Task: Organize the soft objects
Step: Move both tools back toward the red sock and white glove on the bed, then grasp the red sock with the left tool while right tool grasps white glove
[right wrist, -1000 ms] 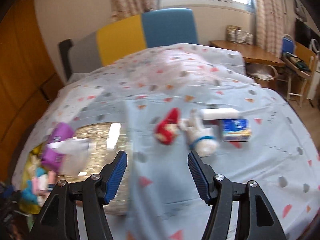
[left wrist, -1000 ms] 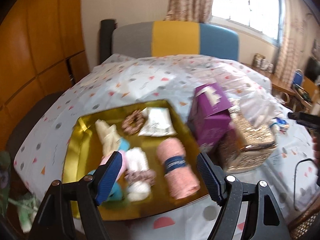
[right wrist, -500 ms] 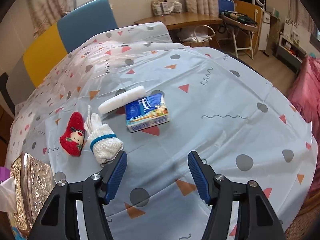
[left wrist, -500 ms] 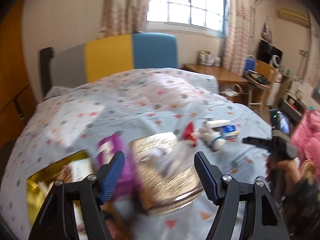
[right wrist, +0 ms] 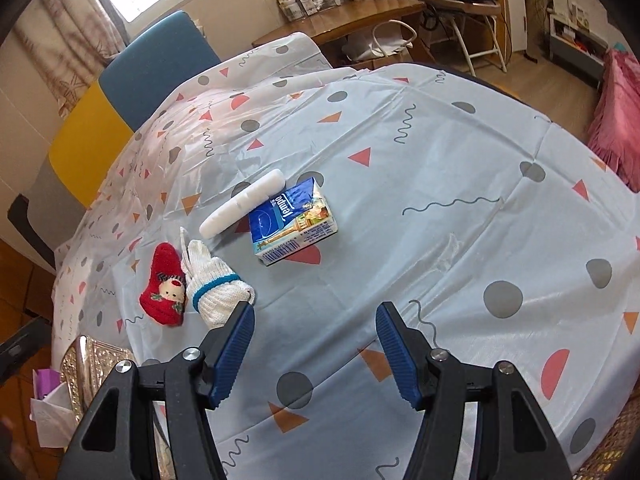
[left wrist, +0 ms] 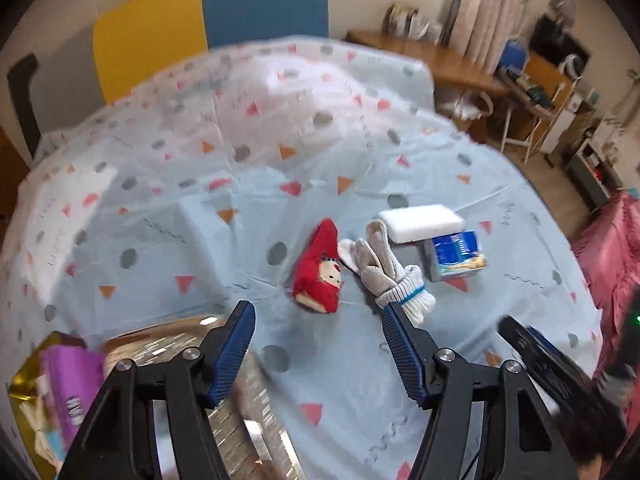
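Observation:
On the patterned bedcover lie a red plush sock with a doll face (left wrist: 320, 268) (right wrist: 165, 286), a white knit glove bundle with a blue band (left wrist: 390, 276) (right wrist: 214, 282), a white foam block (left wrist: 420, 222) (right wrist: 242, 204) and a blue tissue pack (left wrist: 456, 254) (right wrist: 290, 218). My left gripper (left wrist: 318, 334) hovers just short of the sock and glove; its jaws are closing with nothing between them. My right gripper (right wrist: 314, 334) stands open and empty, near the glove's right side. The right gripper's dark fingers (left wrist: 532, 354) show at the left wrist view's lower right.
A gold embossed box (left wrist: 240, 412) (right wrist: 86, 364) and a purple box (left wrist: 66, 384) sit at the lower left, by a gold tray corner (left wrist: 18, 384). A yellow and blue headboard (left wrist: 240, 8) backs the bed. A wooden desk (right wrist: 352, 20) and a folding chair stand beyond.
My left gripper has swung right, from over the gold tray to the sock and glove, its jaws narrowing. The right gripper rolled and sank earlier, then held still.

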{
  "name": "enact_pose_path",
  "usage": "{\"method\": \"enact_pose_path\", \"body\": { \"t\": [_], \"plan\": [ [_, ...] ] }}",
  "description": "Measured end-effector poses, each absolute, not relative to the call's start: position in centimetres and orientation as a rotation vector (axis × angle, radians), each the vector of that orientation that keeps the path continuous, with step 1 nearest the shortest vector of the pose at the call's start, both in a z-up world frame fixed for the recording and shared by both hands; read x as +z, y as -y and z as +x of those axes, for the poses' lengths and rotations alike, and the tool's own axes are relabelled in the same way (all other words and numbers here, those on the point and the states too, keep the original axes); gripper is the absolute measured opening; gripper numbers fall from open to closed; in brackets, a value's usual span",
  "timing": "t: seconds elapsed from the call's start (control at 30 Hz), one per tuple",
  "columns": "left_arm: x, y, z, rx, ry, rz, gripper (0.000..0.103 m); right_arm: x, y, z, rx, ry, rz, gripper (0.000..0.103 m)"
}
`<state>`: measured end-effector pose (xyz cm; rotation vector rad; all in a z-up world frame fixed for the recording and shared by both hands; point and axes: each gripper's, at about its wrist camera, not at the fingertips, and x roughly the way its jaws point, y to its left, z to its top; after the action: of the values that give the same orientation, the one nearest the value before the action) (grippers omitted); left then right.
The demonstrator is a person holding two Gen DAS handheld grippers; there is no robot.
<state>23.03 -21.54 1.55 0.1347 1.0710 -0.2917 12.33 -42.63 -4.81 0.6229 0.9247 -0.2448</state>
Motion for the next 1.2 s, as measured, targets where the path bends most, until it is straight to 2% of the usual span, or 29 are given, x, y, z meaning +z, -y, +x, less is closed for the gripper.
{"method": "enact_pose_path", "body": {
  "t": [0.47, 0.5, 0.53, 0.6, 0.63, 0.7, 0.97, 1.2],
  "plan": [
    [-8.1, 25.2, 30.0, -0.160, -1.232, 0.249, 0.066, -4.9, 42.9, 12.3, -0.188, -0.917, 0.686, 0.064],
    [-8.6, 25.3, 30.1, -0.155, -1.236, 0.257, 0.061, -4.8, 42.9, 12.3, -0.187, -0.916, 0.687, 0.064],
    [-9.2, 25.4, 30.1, -0.152, -1.251, 0.268, 0.040, -4.9, 42.9, 12.3, -0.188, -0.917, 0.687, 0.064],
    [-9.4, 25.4, 29.7, -0.152, -1.239, 0.277, 0.032, -4.9, 42.9, 12.3, -0.184, -0.916, 0.690, 0.064],
    [-9.0, 25.6, 29.1, -0.166, -1.223, 0.290, 0.028, -4.9, 42.9, 12.3, -0.184, -0.915, 0.687, 0.064],
    [-8.2, 25.9, 27.7, -0.199, -1.192, 0.290, 0.026, -4.8, 42.9, 12.3, -0.183, -0.910, 0.683, 0.064],
    [-6.5, 26.1, 18.2, -0.339, -1.136, 0.229, 0.026, -4.6, 44.5, 11.3, -0.212, -0.861, 0.764, 0.064],
    [-6.3, 26.1, 8.6, -0.446, -1.018, 0.356, 0.026, -5.3, 46.1, 10.4, -0.231, -0.853, 0.866, 0.064]
  ]
}}
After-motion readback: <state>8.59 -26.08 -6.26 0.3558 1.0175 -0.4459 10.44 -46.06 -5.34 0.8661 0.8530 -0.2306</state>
